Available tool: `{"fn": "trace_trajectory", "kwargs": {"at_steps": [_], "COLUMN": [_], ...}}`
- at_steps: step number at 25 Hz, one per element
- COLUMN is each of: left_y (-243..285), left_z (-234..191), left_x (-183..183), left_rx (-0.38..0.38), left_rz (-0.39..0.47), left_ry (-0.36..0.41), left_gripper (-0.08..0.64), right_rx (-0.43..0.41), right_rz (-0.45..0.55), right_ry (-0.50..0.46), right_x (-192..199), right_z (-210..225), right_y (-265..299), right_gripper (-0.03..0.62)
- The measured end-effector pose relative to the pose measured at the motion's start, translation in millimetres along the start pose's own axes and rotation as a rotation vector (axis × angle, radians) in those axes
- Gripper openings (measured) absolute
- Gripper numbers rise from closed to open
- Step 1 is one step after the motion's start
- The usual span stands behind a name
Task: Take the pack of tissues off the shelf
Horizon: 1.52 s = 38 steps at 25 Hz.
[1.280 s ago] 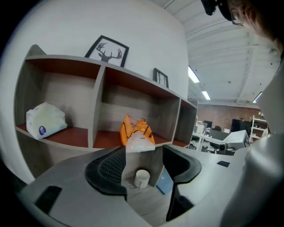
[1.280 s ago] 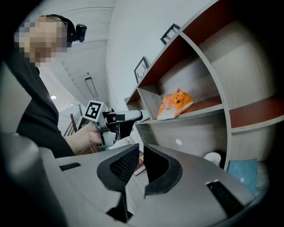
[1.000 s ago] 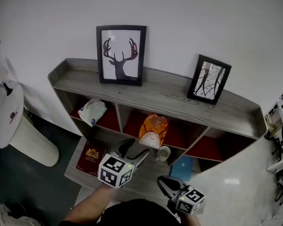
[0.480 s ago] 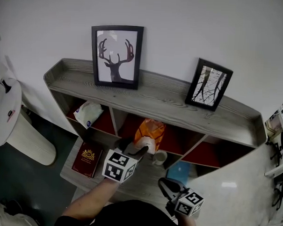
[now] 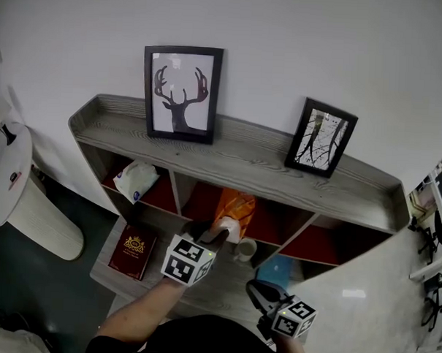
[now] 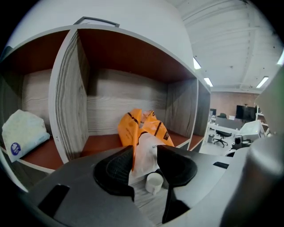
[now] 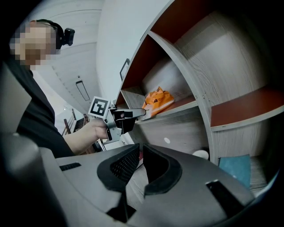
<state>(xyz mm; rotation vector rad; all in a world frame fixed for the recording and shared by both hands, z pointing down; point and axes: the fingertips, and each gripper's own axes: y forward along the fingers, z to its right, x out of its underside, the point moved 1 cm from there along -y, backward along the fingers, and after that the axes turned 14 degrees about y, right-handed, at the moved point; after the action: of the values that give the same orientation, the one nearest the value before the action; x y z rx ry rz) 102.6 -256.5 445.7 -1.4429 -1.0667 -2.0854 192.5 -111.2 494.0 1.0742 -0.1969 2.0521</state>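
My left hand-held gripper (image 5: 213, 232) reaches into the middle compartment of the grey shelf (image 5: 244, 155). Its jaws have just been closing, and they now pinch the white front end of the orange pack of tissues (image 5: 236, 208). In the left gripper view that white end fills the gap between both pads, so I read it as grasped. The pack of tissues (image 6: 142, 128) is on the red floor of that middle compartment, tilted toward me. A small white mug (image 5: 245, 248) stands on the lower ledge just below the jaws.

My right hand-held gripper (image 5: 256, 289) hangs lower and nearer to me, clenched with nothing between its jaws. It is well apart from the pack and near a blue flat thing (image 5: 277, 272).

A white packet (image 5: 135, 180) lies in the left compartment and a red book (image 5: 133, 250) on the ledge beneath. A framed deer picture (image 5: 181, 92) and a framed tree picture (image 5: 321, 138) lean on top.
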Motion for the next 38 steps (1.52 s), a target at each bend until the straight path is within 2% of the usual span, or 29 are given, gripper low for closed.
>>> {"fn": "trace_trajectory", "kwargs": {"at_steps": [15,27,31,38], "left_y": [-46.0,-123.8,-147.3,-165.0], "left_z": [-4.7,8.3,13.5,22.0], "left_x": [-6.6,-27.0,-17.0,23.0], "left_rx": [-0.022,-0.024,-0.027,-0.013], "left_rz": [0.101,0.212,0.205,0.153], "left_ry": [-0.084,-0.075,-0.079,-0.125], "left_gripper": [0.115,0.106,0.103,0.1], "right_rx": [-0.002,-0.021,-0.025,-0.015], "right_rz": [-0.033,-0.07,-0.09,-0.137], "right_ry": [-0.011,0.002,0.004,0.007], "right_x": [17.3,38.4,42.8,52.1], "right_z": [-24.5,-45.2,-50.8,-52.6], "right_y": [2.0,11.9,17.5,32.9], "right_gripper": [0.02,0.02,0.02,0.02]}}
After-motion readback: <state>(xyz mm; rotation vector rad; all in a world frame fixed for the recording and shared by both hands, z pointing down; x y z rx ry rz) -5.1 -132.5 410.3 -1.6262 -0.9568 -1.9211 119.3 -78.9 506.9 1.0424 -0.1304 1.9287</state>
